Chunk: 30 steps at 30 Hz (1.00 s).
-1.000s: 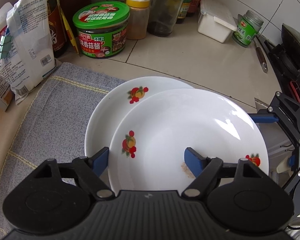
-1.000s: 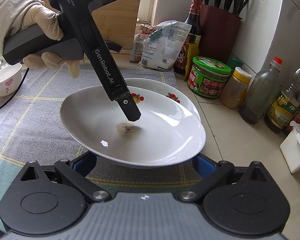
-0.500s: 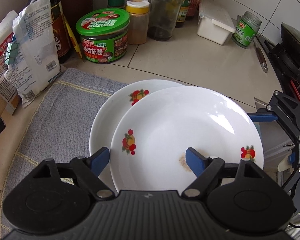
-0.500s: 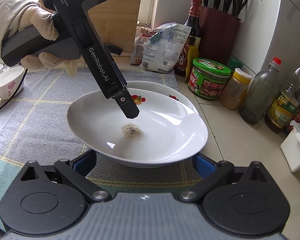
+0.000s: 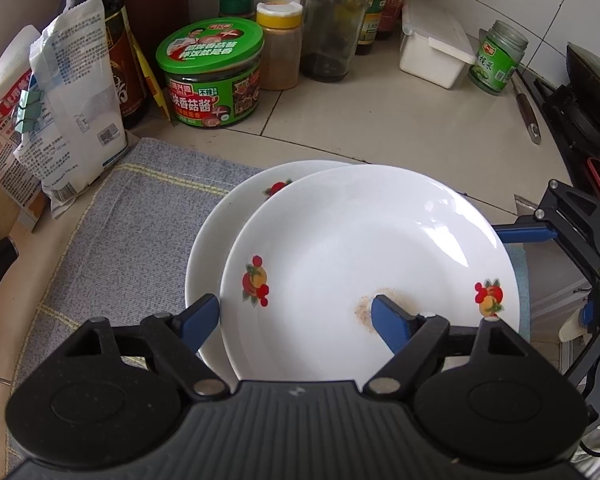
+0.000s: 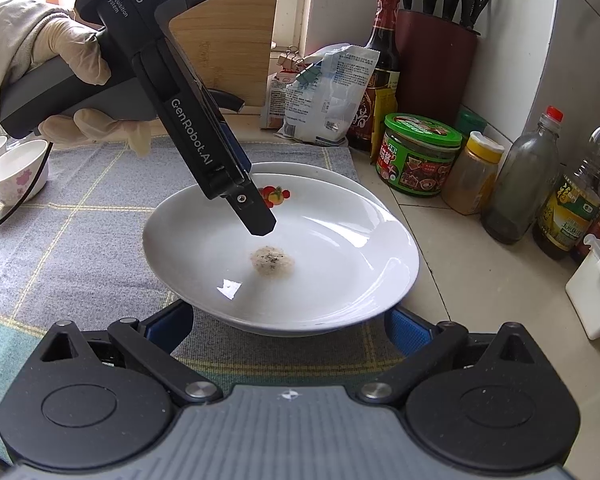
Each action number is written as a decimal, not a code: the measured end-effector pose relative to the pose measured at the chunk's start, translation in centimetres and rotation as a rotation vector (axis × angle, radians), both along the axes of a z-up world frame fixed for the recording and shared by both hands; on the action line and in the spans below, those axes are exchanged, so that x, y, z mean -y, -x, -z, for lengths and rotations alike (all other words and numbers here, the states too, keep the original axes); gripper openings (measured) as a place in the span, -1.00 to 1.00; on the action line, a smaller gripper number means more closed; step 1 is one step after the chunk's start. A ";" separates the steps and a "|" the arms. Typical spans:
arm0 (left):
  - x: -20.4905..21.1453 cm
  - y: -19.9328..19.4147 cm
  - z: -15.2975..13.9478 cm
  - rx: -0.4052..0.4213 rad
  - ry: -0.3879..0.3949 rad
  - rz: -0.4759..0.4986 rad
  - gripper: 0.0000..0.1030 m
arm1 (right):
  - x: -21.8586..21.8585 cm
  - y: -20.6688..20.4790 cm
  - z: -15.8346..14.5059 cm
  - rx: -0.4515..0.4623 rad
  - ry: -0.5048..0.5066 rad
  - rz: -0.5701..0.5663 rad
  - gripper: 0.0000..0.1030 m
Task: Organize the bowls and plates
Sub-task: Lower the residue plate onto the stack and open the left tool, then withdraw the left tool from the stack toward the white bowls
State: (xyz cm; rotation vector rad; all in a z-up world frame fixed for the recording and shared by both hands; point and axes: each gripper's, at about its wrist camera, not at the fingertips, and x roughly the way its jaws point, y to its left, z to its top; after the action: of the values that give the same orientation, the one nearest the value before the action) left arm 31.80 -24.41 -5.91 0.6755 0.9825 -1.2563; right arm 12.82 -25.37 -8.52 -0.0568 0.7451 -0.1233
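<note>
Two white plates with fruit prints lie on the grey cloth. The upper plate rests off-centre on the lower plate and has a brownish smear in its middle. My left gripper is open, one finger above the upper plate's inside, the other outside its near rim. In the right wrist view it hangs over the plate. My right gripper is open, its blue fingers either side of the upper plate's near edge, apart from it.
Jars, bottles and a white lidded box line the tiled wall. Food bags stand at the cloth's far left. A knife block stands in the corner. Small floral bowls sit at the cloth's left. A stove is on the right.
The upper plate has settled lower onto the lower plate. Both grippers have drawn back from it; the left finger no longer touches the plate's middle.
</note>
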 end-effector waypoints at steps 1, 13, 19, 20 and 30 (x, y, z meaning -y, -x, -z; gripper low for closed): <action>0.0 0.0 0.0 -0.002 0.000 0.000 0.65 | 0.1 0.0 0.0 0.001 -0.002 -0.002 1.00; -0.2 0.2 -0.1 0.020 0.014 0.004 0.77 | 0.6 -0.3 0.2 -0.005 -0.028 -0.008 1.00; -0.2 0.7 -0.3 0.030 0.025 0.021 0.78 | 1.9 -0.4 -0.1 0.018 -0.136 -0.026 1.00; -0.2 0.7 -0.3 0.035 0.026 0.021 0.78 | 2.1 -0.4 -0.2 0.028 -0.156 -0.023 1.00; -1.6 2.4 -0.7 0.131 0.109 -0.011 0.83 | 2.6 -0.9 -0.1 0.005 -0.127 0.052 1.00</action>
State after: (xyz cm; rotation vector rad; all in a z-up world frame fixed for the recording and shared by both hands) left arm 29.45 -22.85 -5.24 0.6575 0.8036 -1.2312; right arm 13.76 -27.98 -8.44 0.0841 0.7482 -0.1251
